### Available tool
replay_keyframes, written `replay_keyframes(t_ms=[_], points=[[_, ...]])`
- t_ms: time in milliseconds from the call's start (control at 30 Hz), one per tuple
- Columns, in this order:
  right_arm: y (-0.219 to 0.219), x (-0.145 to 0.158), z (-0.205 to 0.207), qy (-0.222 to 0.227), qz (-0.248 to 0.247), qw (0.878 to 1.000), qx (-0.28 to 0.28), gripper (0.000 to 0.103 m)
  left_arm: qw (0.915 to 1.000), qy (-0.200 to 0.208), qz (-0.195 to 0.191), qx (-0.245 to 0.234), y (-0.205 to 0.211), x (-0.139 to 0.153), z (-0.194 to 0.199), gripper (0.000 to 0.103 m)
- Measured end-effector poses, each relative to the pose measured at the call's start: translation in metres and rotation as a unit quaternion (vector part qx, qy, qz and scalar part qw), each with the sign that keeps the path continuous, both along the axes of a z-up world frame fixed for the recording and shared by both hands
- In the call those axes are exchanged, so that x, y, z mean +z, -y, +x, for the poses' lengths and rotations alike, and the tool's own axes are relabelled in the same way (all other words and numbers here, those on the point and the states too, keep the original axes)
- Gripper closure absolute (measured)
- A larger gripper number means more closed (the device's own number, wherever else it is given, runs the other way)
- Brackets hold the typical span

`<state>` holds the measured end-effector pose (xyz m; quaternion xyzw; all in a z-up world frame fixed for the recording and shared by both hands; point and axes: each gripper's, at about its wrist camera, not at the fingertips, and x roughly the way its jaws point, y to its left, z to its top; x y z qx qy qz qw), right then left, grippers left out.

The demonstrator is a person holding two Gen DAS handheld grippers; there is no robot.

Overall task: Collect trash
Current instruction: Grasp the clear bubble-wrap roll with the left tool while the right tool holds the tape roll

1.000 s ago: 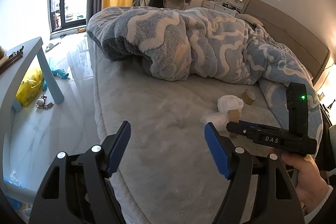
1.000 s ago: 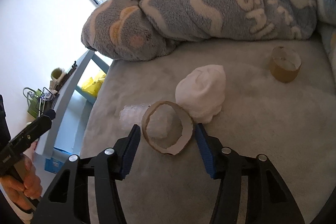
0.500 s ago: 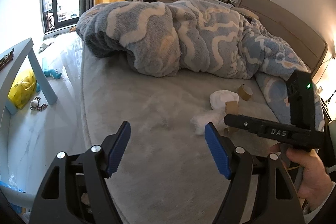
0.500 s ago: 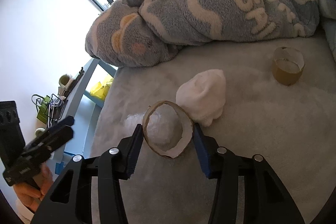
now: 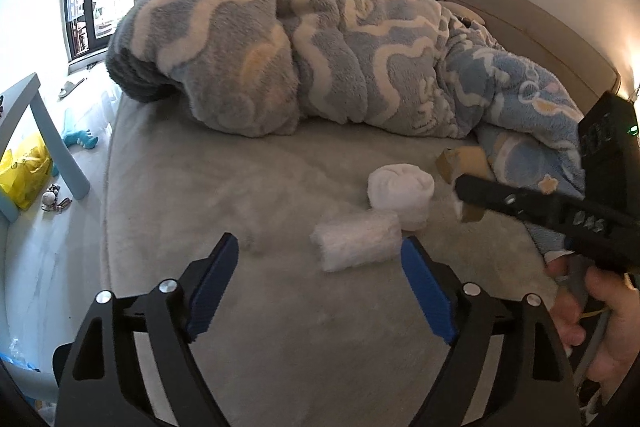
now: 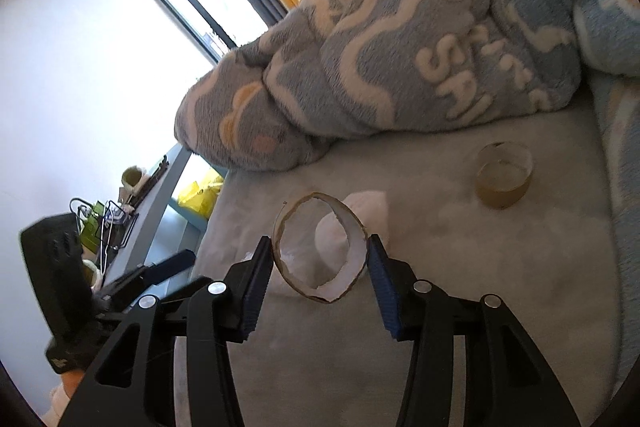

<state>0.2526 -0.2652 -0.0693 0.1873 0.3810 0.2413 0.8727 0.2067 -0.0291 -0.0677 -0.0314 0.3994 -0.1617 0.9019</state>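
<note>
My right gripper [image 6: 318, 263] is shut on a cardboard tube [image 6: 292, 223], held by its sides above the grey bed; the tube [image 5: 472, 213] also shows in the left wrist view behind the right gripper's black body. My left gripper [image 5: 320, 267] is open and empty, low over the bed, just short of a white fluffy roll [image 5: 356, 241]. A white balled cloth [image 5: 400, 193] lies behind the roll and shows in the right wrist view [image 6: 370, 207]. A second cardboard tube [image 6: 504, 175] stands on the bed to the right, also in the left wrist view [image 5: 464, 163].
A bunched blue and white blanket [image 5: 320, 59] fills the far side of the bed. A light blue table [image 5: 44, 119] stands off the bed's left edge, with a yellow bag [image 5: 22, 175] and toys on the floor. The headboard [image 5: 552, 27] is at the right.
My left gripper has moved forward and right, toward the white roll. My right gripper has closed a little on the cardboard tube and lifted and tilted with it.
</note>
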Motion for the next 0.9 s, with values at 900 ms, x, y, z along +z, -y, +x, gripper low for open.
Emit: replay_keyframes(t_ms=[900], points=[[0.062,0.007,-0.023,0.040,-0.132,0.990,-0.042,0.054,0.9976,-0.038,0.015,0.057,0.043,-0.036,0.034,0.014]])
